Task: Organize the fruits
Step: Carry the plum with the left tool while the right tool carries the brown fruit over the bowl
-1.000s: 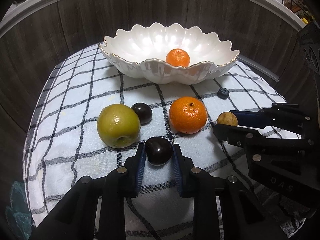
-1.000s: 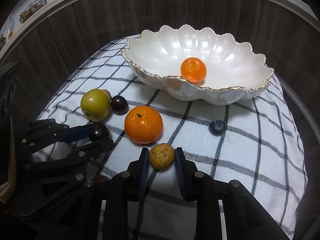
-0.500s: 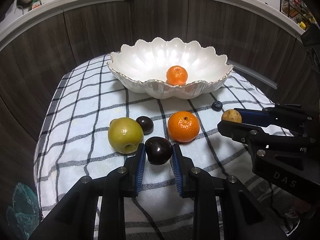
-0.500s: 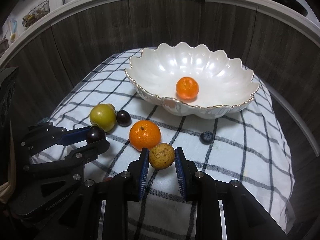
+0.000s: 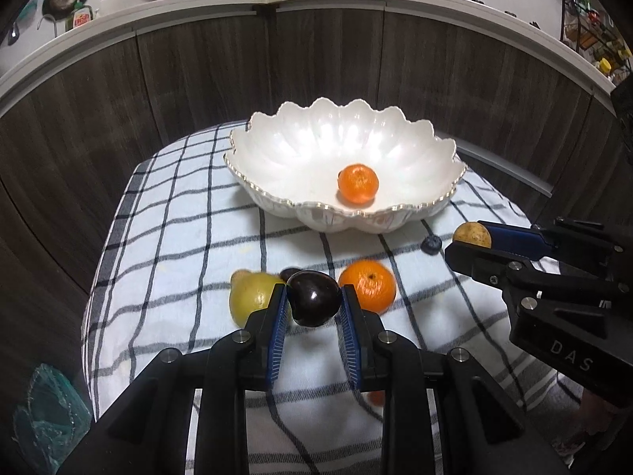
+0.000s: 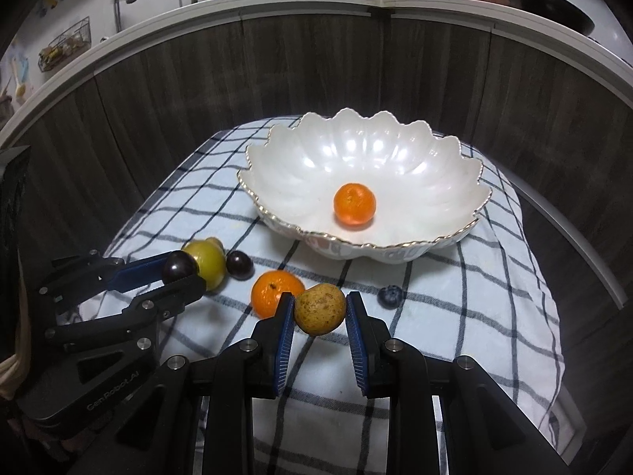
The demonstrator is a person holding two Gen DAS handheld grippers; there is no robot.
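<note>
A: Both grippers have been raised off the cloth since a second ago. Left gripper (image 5: 312, 308) is clamped on the dark plum (image 5: 313, 297); right gripper (image 6: 320, 312) is clamped on the speckled yellow-brown fruit (image 6: 319, 308).

B: Carry step is judged in hand. Bowl (image 6: 395, 249), holding one small orange (image 6: 354, 208), is well ahead. Larger orange (image 6: 275, 292), green fruit (image 6: 207, 263), second plum (image 6: 239, 264) and blueberry (image 6: 390, 296) are left on the checked cloth (image 6: 494, 316). Next, both loads must be carried over the rim, then released
</note>
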